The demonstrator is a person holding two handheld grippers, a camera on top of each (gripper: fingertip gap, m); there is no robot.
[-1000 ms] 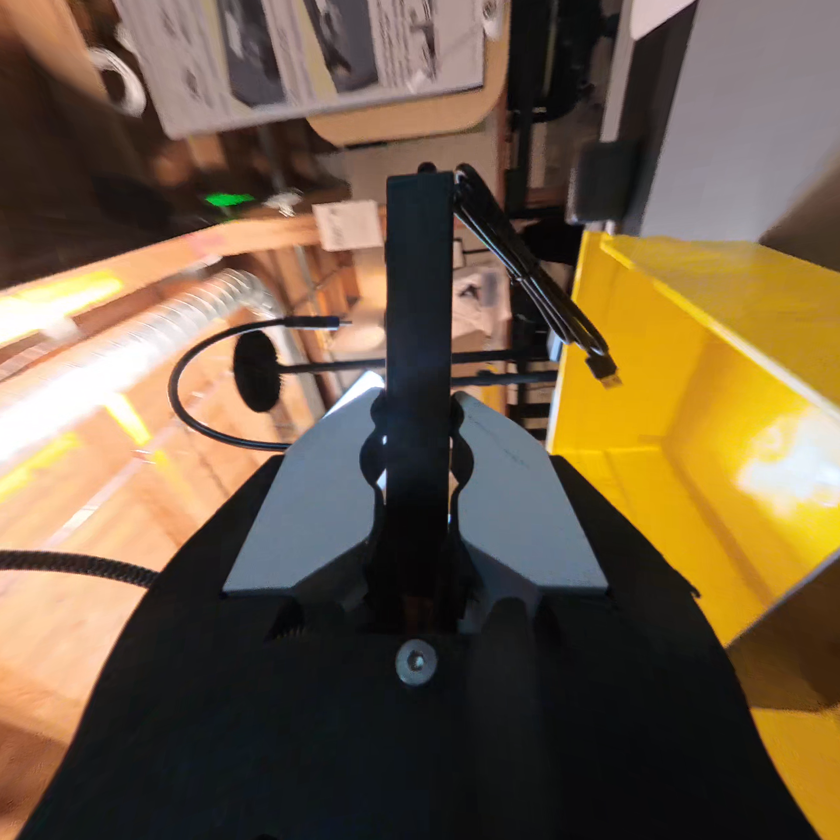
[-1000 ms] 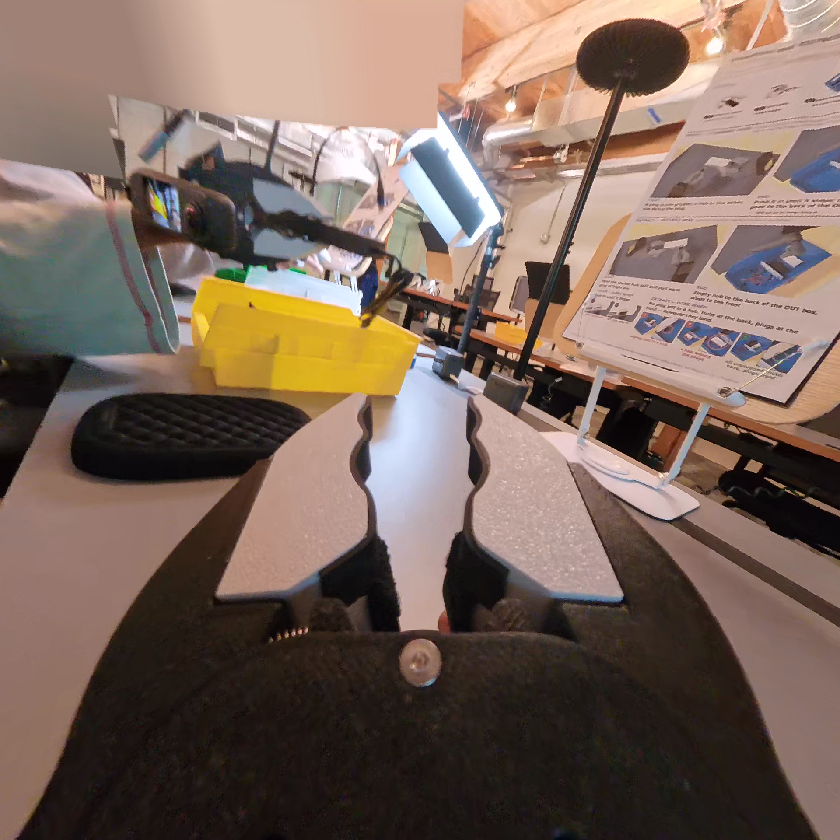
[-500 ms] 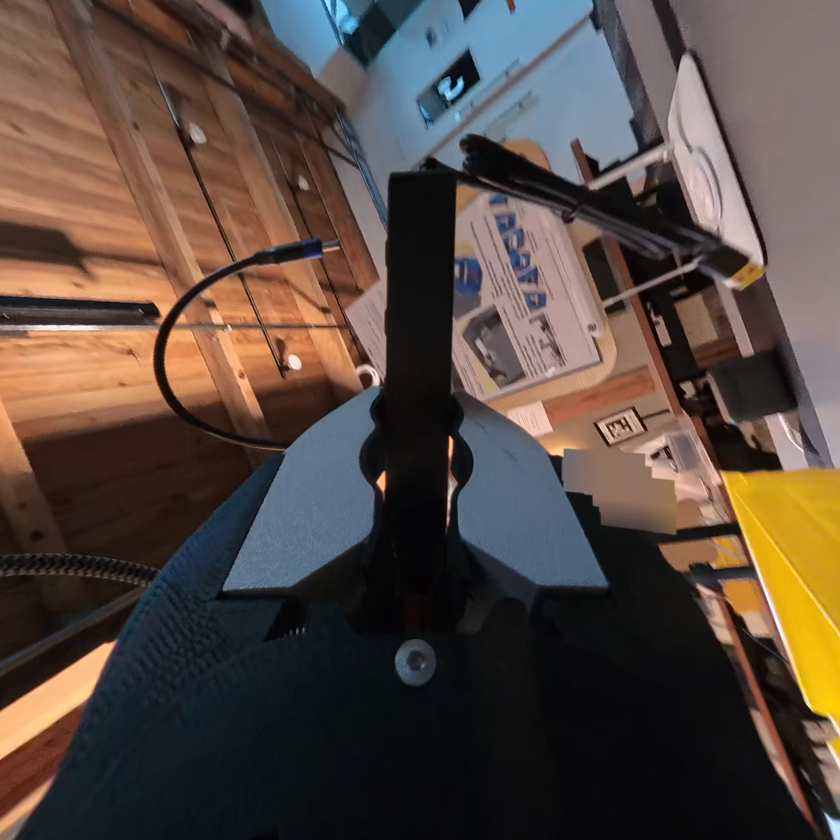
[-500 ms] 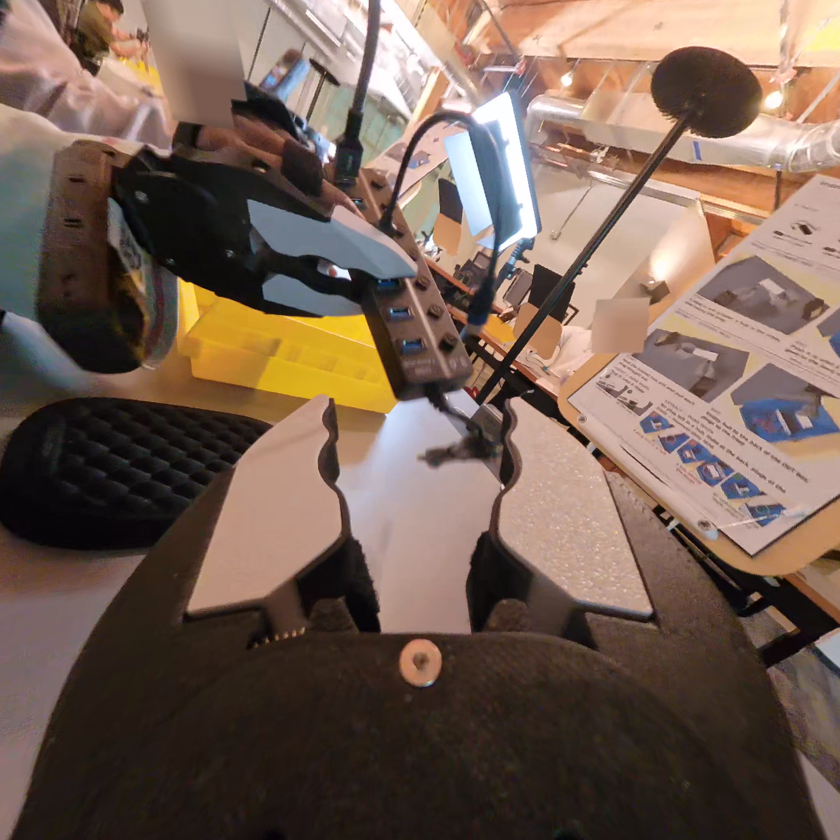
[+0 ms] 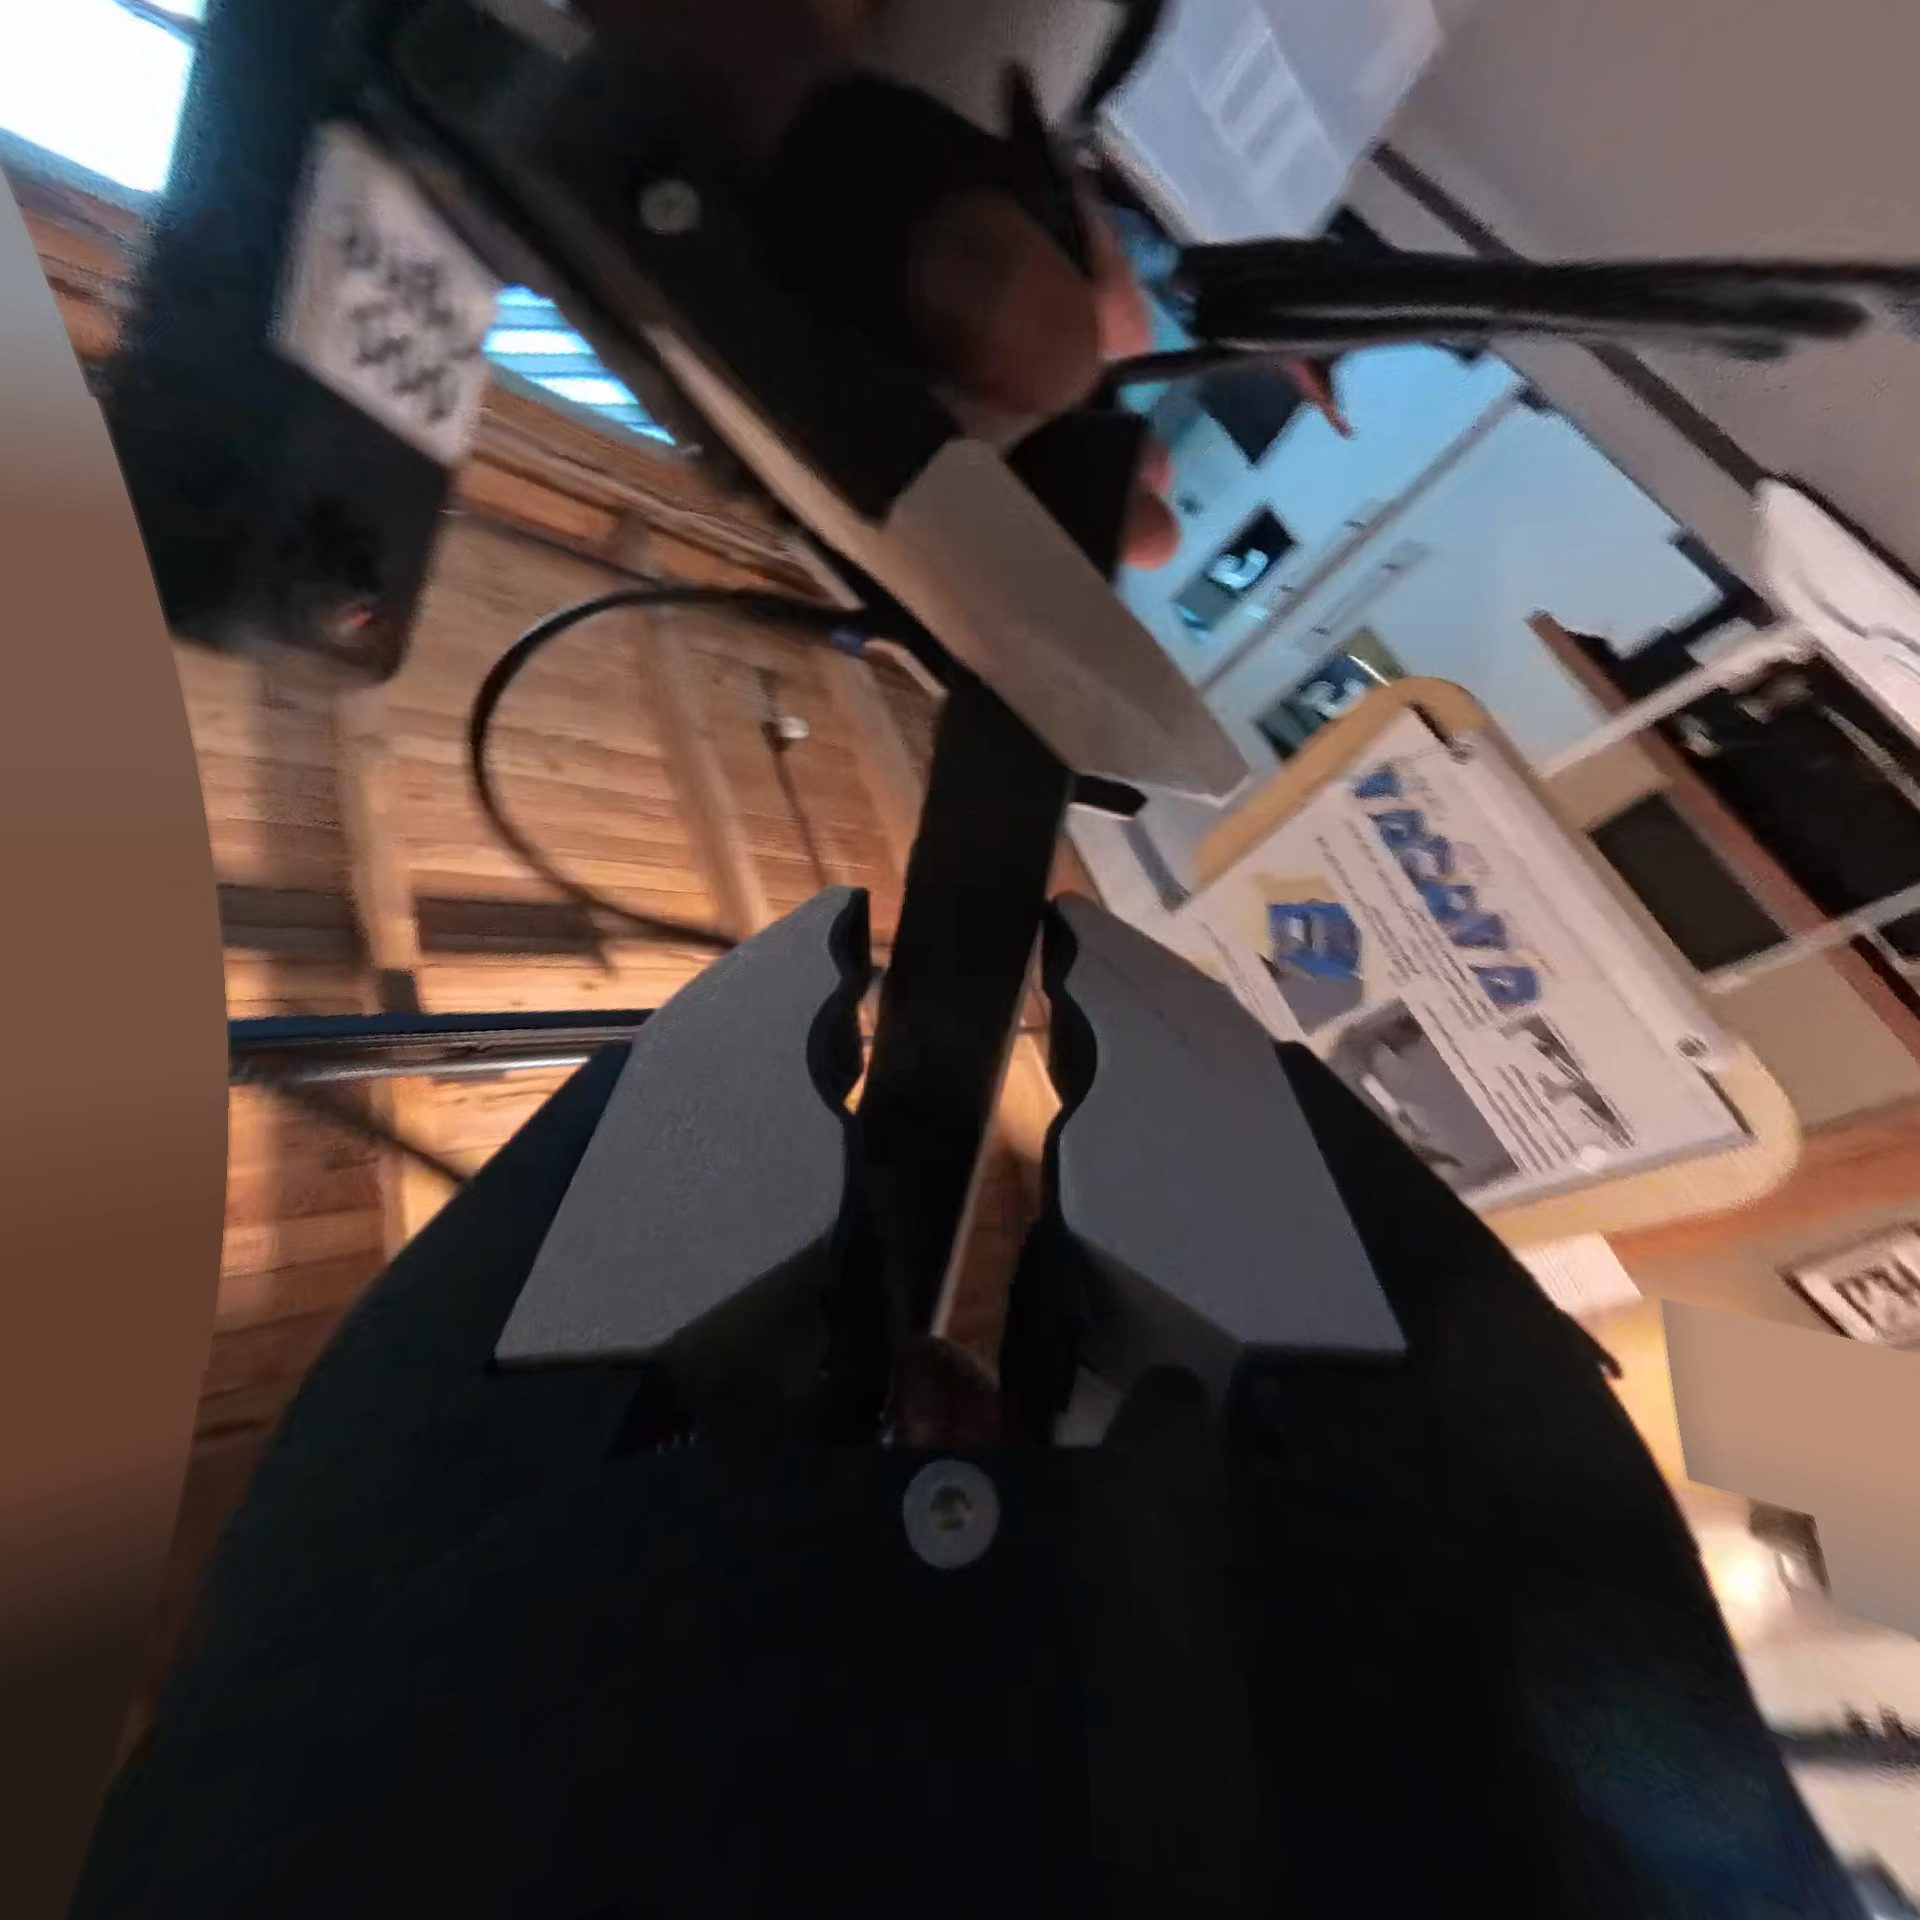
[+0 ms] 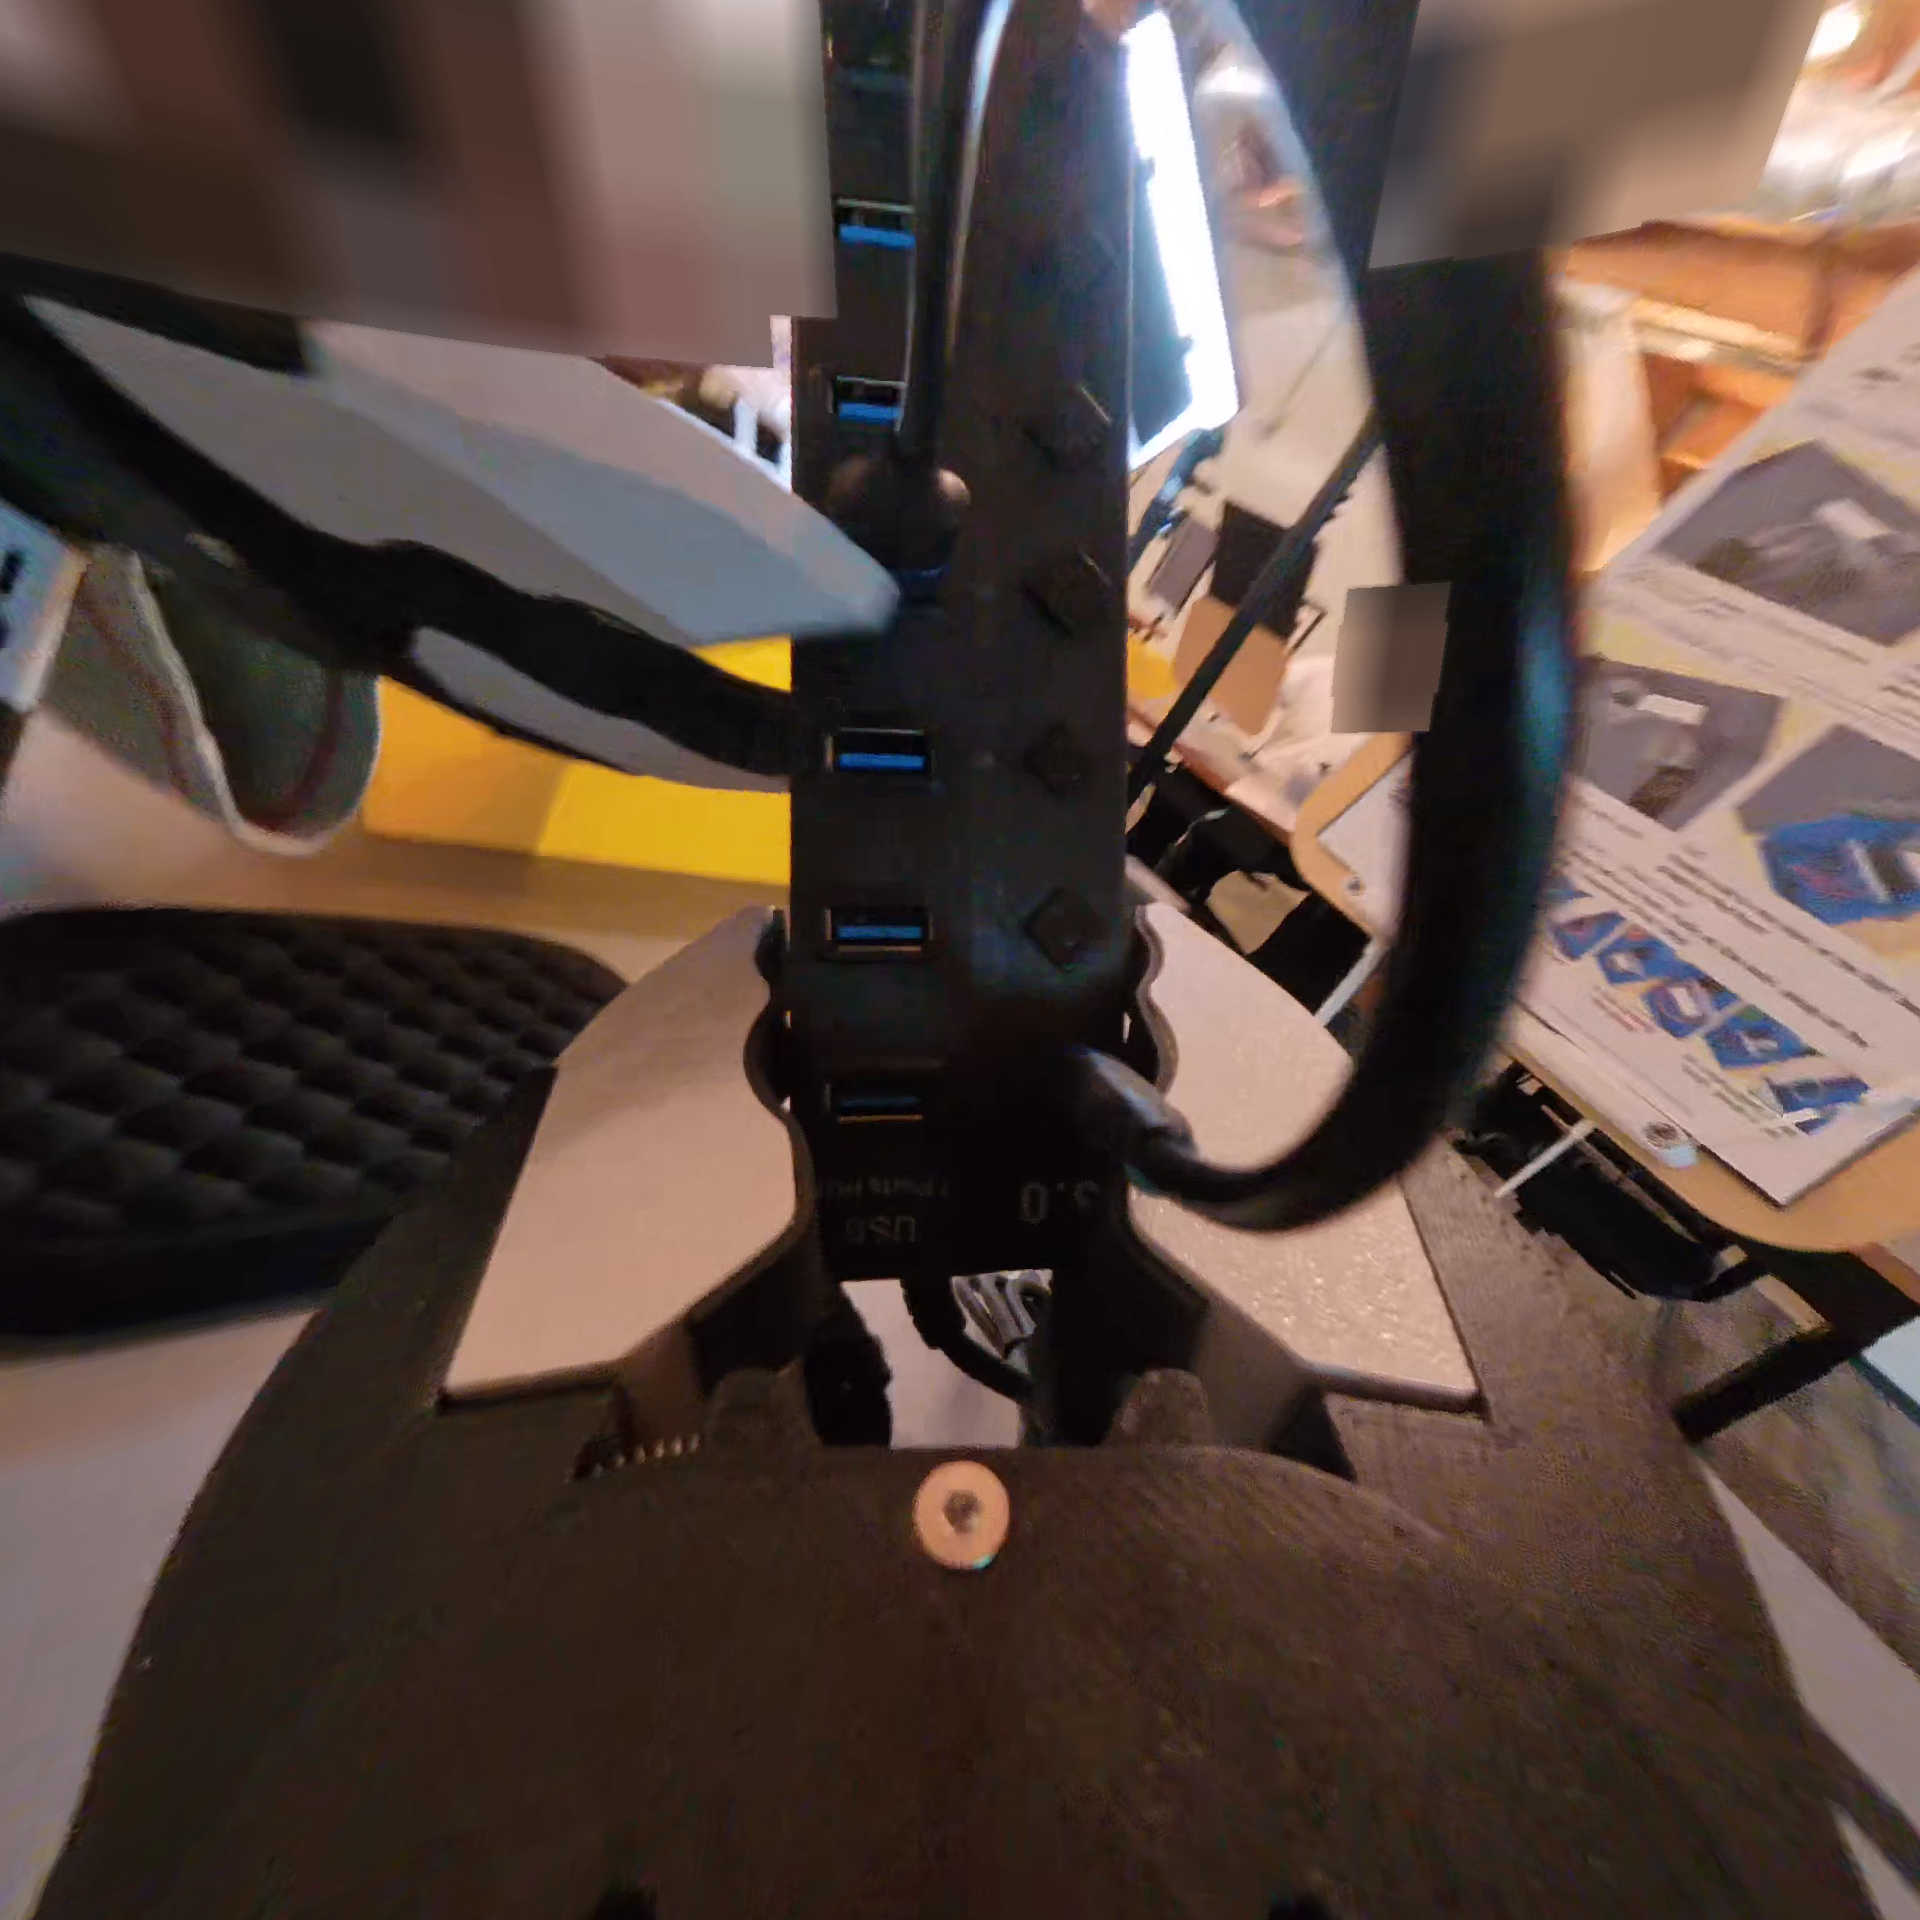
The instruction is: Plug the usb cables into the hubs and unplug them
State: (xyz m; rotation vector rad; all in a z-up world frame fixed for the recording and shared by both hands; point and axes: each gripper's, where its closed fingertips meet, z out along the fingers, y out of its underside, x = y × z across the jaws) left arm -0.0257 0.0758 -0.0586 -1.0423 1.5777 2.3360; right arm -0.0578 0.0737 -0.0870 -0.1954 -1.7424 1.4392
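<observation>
A long black USB hub (image 6: 1039, 675) with several blue ports stands upright between my two grippers. My right gripper (image 6: 956, 925) is shut on its lower end. My left gripper (image 5: 956, 914) holds the same hub (image 5: 977, 831) by the other end and shows at the left of the right wrist view (image 6: 810, 665). One thick black cable (image 6: 1475, 727) is plugged in low on the hub's right side and loops upward. A second plug (image 6: 914, 488) sits in a port higher up. A tied cable bundle (image 5: 1507, 301) hangs off the hub's far end.
A yellow bin (image 6: 582, 790) stands behind the hub and a black padded mat (image 6: 260, 1070) lies on the grey table (image 6: 104, 1455) at the left. An instruction sheet on a stand (image 6: 1766, 831) is at the right. A person's sleeve (image 6: 260, 727) is behind the left gripper. My right fingertips sit around 4 centimeters from my left ones.
The left gripper has carried the hub over from the yellow bin to the right gripper. The right gripper, open and empty before, has shut on the hub's end.
</observation>
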